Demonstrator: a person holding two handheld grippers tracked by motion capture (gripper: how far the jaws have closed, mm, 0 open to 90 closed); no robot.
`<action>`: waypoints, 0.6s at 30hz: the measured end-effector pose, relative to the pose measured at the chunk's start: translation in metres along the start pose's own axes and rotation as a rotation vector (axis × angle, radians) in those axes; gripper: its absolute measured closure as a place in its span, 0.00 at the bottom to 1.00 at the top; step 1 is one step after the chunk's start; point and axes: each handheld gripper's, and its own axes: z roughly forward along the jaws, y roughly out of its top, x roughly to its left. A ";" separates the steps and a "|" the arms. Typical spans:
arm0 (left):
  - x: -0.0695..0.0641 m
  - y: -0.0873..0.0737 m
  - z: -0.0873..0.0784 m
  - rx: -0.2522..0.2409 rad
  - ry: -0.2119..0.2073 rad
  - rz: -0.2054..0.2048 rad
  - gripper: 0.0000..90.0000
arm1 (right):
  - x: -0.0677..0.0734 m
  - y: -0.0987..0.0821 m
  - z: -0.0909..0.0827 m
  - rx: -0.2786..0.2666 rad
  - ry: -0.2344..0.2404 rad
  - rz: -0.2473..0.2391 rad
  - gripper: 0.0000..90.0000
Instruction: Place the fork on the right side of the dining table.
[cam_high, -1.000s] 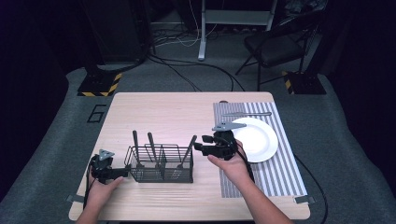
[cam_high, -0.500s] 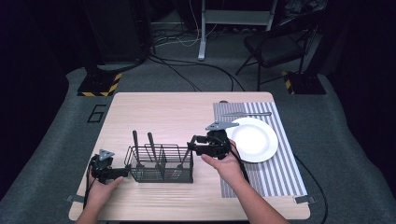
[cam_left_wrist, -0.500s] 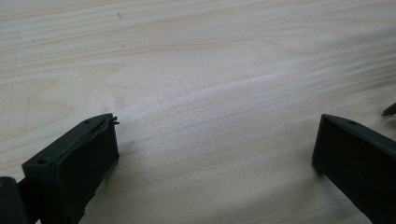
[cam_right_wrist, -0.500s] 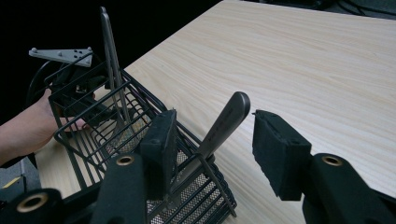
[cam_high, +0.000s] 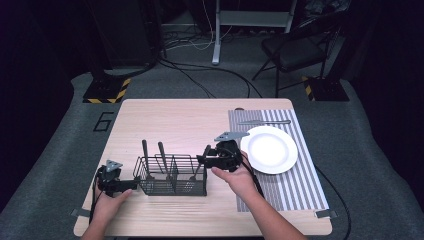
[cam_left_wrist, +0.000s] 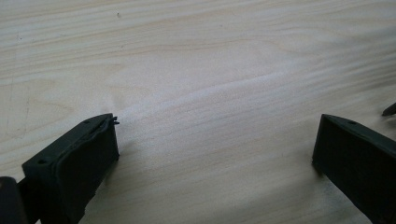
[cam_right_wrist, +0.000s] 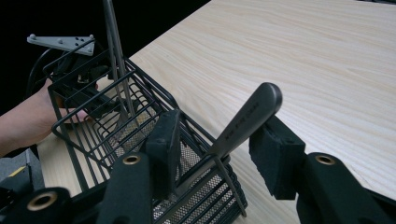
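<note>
Fingers (cam_right_wrist: 163, 144) of the right gripper (cam_right_wrist: 212, 154) stand about half apart on either side of a utensil handle (cam_right_wrist: 247, 116) that leans out of the caddy's (cam_high: 172, 175) right-hand compartment; they have just been closing, yet a gap shows on both sides of the handle, so they do not press it. In the high view this right gripper (cam_high: 206, 159) hangs over the caddy's 3 o'clock end, with the person's right hand (cam_high: 240, 177) behind it. Two more utensils (cam_high: 145, 150) stand upright in the left and middle compartments. Left of the caddy, at its 9 o'clock end, the left gripper (cam_high: 129, 185) lies low on the surface (cam_high: 180, 120), its tips just beside the wire wall. In its own view the left gripper (cam_left_wrist: 212, 154) has fingers (cam_left_wrist: 77, 168) spread wide with bare wood between them. At 3 o'clock from the caddy a white plate (cam_high: 270, 149) sits on a striped mat (cam_high: 295, 190), and a knife (cam_high: 265, 121) lies on the mat at the plate's 12 o'clock.
</note>
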 end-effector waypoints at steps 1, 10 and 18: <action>0.000 0.000 0.000 0.000 0.000 0.000 0.00 | 0.001 0.000 0.000 0.001 0.001 0.001 0.60; 0.000 0.000 0.000 0.000 0.000 0.000 0.00 | 0.005 0.003 -0.001 0.010 -0.009 -0.006 0.62; 0.000 0.000 0.000 0.001 0.000 0.000 0.00 | 0.014 0.009 -0.001 0.012 0.016 -0.050 0.70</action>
